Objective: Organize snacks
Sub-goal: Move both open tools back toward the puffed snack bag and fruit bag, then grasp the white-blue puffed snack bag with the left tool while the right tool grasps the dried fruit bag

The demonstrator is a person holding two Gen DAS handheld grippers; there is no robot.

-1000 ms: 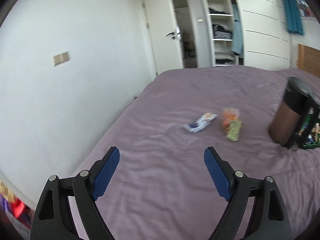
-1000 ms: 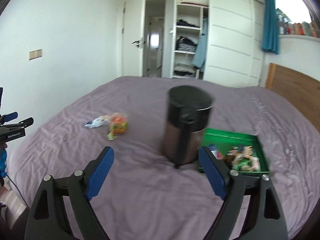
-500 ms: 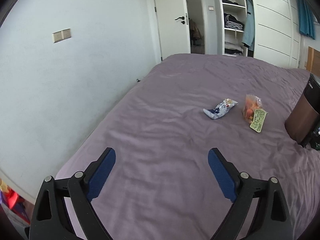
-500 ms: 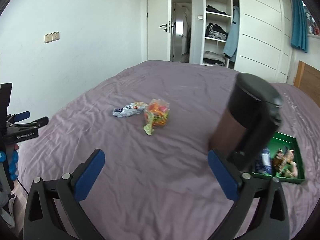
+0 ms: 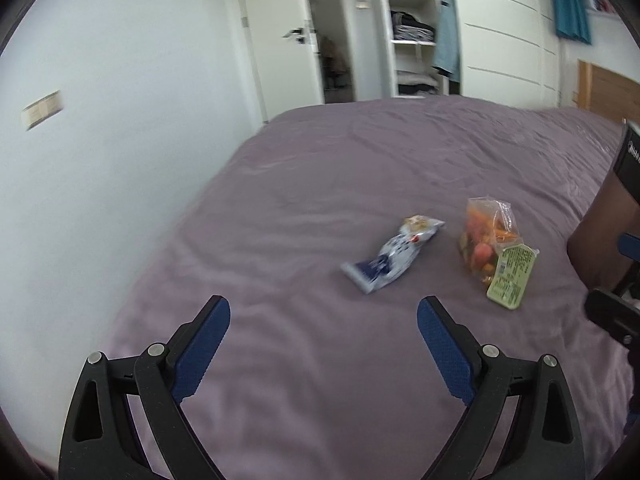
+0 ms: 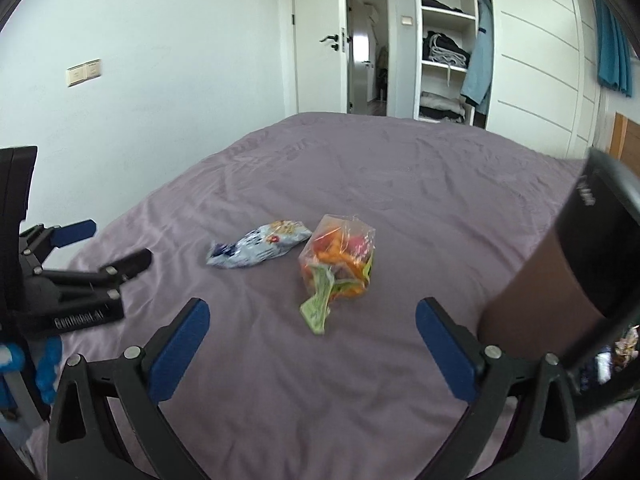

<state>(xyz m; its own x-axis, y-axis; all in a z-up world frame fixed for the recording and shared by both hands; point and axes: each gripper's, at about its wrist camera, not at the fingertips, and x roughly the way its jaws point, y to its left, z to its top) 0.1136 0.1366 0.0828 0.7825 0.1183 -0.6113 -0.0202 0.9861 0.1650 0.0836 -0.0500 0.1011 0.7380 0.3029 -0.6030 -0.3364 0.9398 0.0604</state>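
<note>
A blue-and-white snack packet lies on the purple bedspread, with a clear bag of orange snacks and a green label to its right. My left gripper is open and empty, a short way in front of the packet. In the right wrist view the packet and the clear bag lie ahead of my right gripper, which is open and empty. The left gripper shows at that view's left edge.
A tall brown-and-black cylindrical container stands at the right, close to my right gripper; it also shows in the left wrist view. A glimpse of packed snacks sits behind it. A white wall runs along the bed's left side.
Both grippers have moved closer to the two snacks and turned left. The green tray has slid almost out of the right wrist view. Both stay open.
</note>
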